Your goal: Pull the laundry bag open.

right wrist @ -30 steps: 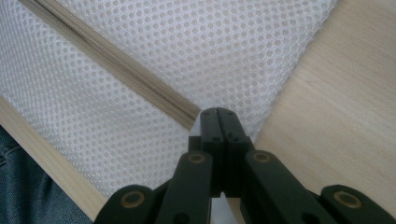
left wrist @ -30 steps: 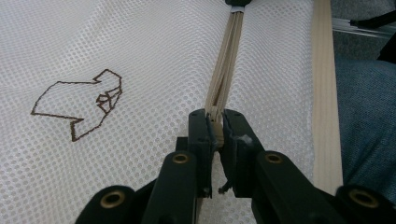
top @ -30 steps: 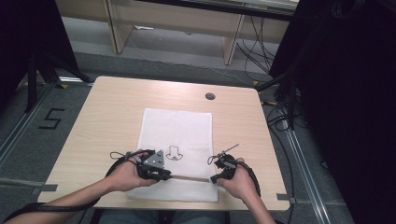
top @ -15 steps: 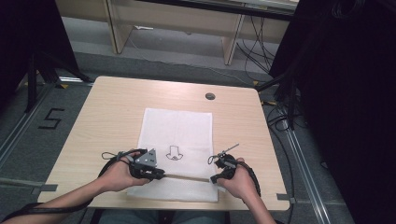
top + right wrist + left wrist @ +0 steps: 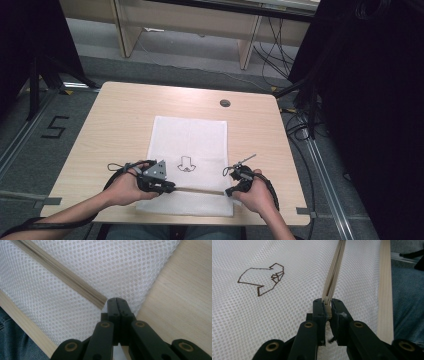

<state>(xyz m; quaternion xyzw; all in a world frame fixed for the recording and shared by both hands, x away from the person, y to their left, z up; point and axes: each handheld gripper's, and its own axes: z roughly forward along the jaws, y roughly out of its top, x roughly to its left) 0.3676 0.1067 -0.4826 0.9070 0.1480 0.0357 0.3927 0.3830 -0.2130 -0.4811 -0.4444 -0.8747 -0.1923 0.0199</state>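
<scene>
Left jaws: clenched on the zipper pull (image 5: pixel 327 309), the small beige tab sits between the two black pads in the left gripper view.
Right jaws: pressed fully together at the end of the zipper (image 5: pixel 62 272); a bit of the white mesh seems to be pinched under the tips, but how much I cannot tell.
Left gripper (image 5: pixel 167 188): held in the person's left hand (image 5: pixel 127 185), low over the near part of the bag, with its tips pointing toward the other gripper.
Right gripper (image 5: pixel 228 191): held in the right hand (image 5: pixel 257 192), at the near right corner of the bag, with its tips pointing toward the left one.
Mesh bag (image 5: pixel 192 140): white, flat on the wooden table (image 5: pixel 125 115), in the middle of it, the long side running away from the person.
Zipper position: a beige line across the near end of the bag, stretched between the two grippers.
Zipper state: in the left gripper view the two beige tapes run away from the pull slightly parted near it; in the right gripper view the teeth are closed up to the end.
Drawing (image 5: pixel 262 278): a dark outline printed on the mesh, just beyond the zipper line, between the two hands but nearer to the left one.
Table hole (image 5: pixel 225 103): a round dark cap on the far side, well apart from the bag.
</scene>
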